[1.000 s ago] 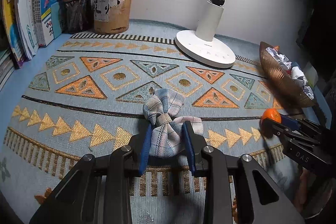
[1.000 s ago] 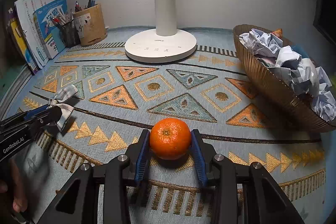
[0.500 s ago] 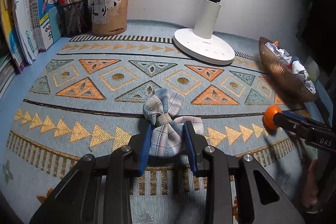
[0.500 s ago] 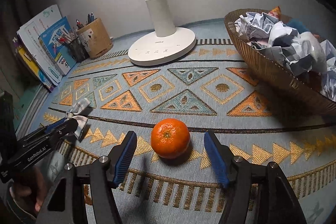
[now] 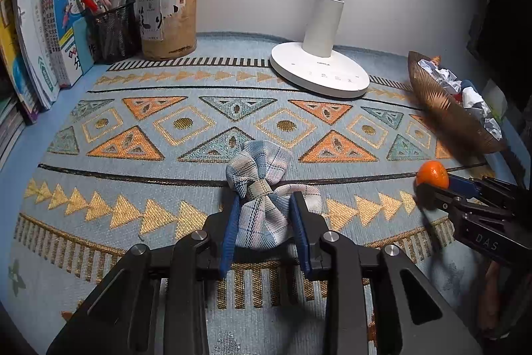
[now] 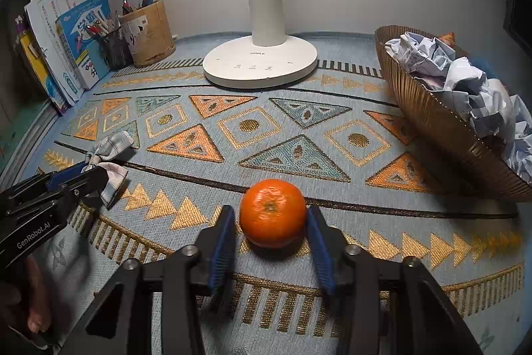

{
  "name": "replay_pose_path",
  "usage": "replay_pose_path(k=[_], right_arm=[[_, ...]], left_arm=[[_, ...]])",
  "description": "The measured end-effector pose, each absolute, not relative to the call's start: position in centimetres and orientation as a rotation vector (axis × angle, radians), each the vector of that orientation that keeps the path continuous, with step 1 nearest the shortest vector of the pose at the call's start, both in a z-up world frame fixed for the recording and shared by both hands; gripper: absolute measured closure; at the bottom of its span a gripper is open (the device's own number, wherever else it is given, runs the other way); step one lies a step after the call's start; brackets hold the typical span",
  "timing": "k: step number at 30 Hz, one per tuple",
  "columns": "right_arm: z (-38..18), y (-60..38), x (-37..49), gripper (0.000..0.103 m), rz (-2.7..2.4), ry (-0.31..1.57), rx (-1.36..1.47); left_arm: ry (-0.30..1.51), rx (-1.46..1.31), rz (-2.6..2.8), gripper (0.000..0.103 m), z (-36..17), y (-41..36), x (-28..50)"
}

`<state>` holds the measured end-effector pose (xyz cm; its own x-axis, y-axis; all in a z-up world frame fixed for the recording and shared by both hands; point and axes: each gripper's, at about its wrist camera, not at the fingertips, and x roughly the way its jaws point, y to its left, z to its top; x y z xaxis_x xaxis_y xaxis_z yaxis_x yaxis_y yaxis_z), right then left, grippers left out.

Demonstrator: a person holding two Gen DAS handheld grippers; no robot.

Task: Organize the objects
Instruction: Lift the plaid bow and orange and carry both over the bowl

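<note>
Woven mat [image 5: 139,175]: coarse matt textile, gold threads faintly shiny. On it, plaid bow [image 5: 266,188]: soft matt cloth, held between the left gripper [image 5: 266,222] blue ribbed pads, which look rubbery; gripper arms matt black plastic with bright metal pins. Orange [image 6: 272,217]: dimpled, slightly glossy peel. Lamp base [image 6: 259,62] at the mat's far edge: smooth white plastic, satin sheen. Bowl [image 6: 429,112] at the mat's right edge: ribbed, coppery gloss, holding crumpled matt paper [image 6: 465,79]. Pen cup [image 5: 166,19] at the mat's far left: wood-like, matt.

Plaid bow [image 5: 266,188] and orange [image 6: 272,217] — both resting on patterned mat [image 5: 166,135].
</note>
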<state>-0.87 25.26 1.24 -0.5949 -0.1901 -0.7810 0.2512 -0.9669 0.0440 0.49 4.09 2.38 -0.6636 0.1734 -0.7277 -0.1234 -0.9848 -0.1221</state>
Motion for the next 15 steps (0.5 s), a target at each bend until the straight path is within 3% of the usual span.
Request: replay_pose_path(k=[7,15], right_arm=[[6.5,28.7,0.3,0.065,-2.58,-0.01,1.129],[17.6,41.3,-2.7,0.065,-2.884,-0.287,0.879]], left_arm=[[-0.029,-1.063,2.744,0.076,6.5,7.1,0.7],[0.059,-0.754,2.604,0.076,15.5,19.3,-4.4]])
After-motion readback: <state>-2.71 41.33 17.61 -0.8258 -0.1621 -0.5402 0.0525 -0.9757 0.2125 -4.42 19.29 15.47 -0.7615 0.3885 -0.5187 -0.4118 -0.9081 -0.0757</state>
